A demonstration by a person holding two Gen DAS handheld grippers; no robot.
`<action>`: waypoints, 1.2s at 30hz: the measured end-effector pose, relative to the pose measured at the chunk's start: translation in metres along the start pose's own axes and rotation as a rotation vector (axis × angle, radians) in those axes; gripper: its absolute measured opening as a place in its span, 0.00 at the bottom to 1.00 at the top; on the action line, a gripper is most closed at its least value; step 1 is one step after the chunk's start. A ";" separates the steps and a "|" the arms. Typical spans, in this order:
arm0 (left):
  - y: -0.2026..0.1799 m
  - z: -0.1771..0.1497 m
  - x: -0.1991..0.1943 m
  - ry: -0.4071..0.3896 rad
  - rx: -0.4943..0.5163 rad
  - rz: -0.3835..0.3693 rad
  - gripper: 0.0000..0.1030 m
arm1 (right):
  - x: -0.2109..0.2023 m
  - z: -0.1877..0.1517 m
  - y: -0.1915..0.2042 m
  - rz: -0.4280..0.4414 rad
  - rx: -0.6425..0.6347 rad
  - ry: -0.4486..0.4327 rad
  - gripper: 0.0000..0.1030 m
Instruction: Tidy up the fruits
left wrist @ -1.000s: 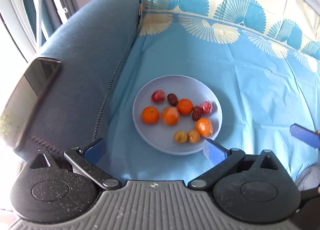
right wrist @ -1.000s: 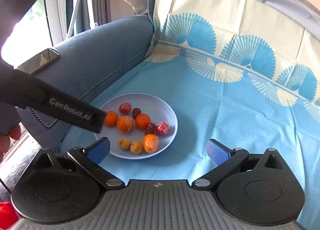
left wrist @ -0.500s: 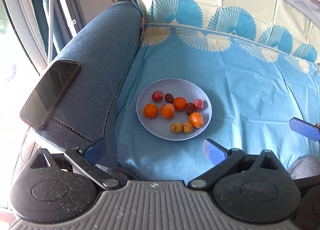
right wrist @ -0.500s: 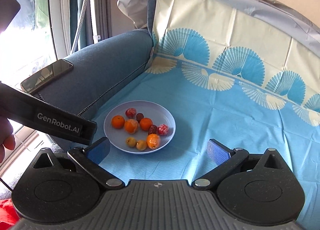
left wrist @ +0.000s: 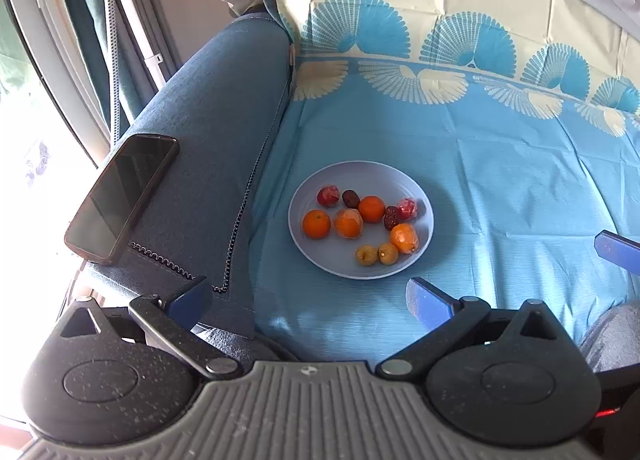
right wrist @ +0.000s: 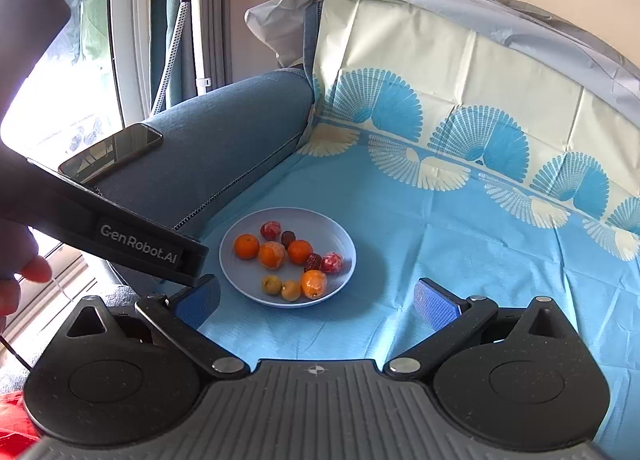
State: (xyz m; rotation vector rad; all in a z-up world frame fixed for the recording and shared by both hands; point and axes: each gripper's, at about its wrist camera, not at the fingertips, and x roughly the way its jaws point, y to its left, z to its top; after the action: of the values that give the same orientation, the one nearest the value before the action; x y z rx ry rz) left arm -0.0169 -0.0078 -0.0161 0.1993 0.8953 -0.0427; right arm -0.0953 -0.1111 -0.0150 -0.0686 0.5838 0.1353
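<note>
A blue sofa [left wrist: 208, 108] fills the scene, its seat and back draped with a light blue cloth [left wrist: 500, 180] printed with fan shapes. On the armrest at the left lies a dark phone [left wrist: 120, 196], face up. Near the left edge of the cloth, just beside the armrest, sits a pale plate [left wrist: 404, 176] holding all the fruit. Four oranges are the biggest pieces — one [left wrist: 316, 224] at the left, one [left wrist: 348, 223] beside it, one [left wrist: 371, 209] in the middle and one [left wrist: 404, 238] toward the near right. Two red fruits follow, one [left wrist: 328, 196] at the far left and one [left wrist: 406, 208] at the right. Two small yellow fruits [left wrist: 367, 255] lie side by side at the near rim, and two dark dates [left wrist: 350, 198] sit among the oranges.

The left gripper [left wrist: 308, 294] hovers near the plate's near side, jaws wide apart and holding nothing. The right gripper [right wrist: 316, 300] is likewise spread and bare — its camera shows the left tool's body crossing at the left.
</note>
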 end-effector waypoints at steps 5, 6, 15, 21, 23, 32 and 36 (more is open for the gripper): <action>0.003 -0.001 0.000 0.012 -0.020 -0.013 1.00 | 0.000 0.000 0.000 -0.006 0.008 -0.001 0.99; 0.003 -0.002 0.000 0.006 -0.016 0.003 1.00 | 0.000 0.000 0.000 -0.007 0.007 -0.002 0.99; 0.002 -0.005 0.002 0.014 -0.003 0.017 1.00 | 0.000 0.000 0.002 -0.009 0.002 0.002 0.99; 0.003 -0.005 0.003 0.013 -0.003 0.020 1.00 | 0.001 0.001 0.003 -0.008 -0.002 0.005 0.99; 0.002 -0.005 0.002 0.014 -0.004 0.021 1.00 | 0.001 0.001 0.003 -0.007 -0.003 0.008 0.99; 0.005 -0.005 0.003 0.022 -0.012 0.023 1.00 | 0.002 0.002 0.005 -0.006 -0.010 0.008 0.99; 0.005 -0.005 0.003 0.023 -0.013 0.023 1.00 | 0.002 0.003 0.005 -0.006 -0.009 0.008 0.99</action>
State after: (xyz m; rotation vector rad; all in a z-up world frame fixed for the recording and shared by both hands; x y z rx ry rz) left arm -0.0182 -0.0016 -0.0205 0.1986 0.9162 -0.0130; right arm -0.0930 -0.1052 -0.0140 -0.0798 0.5904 0.1318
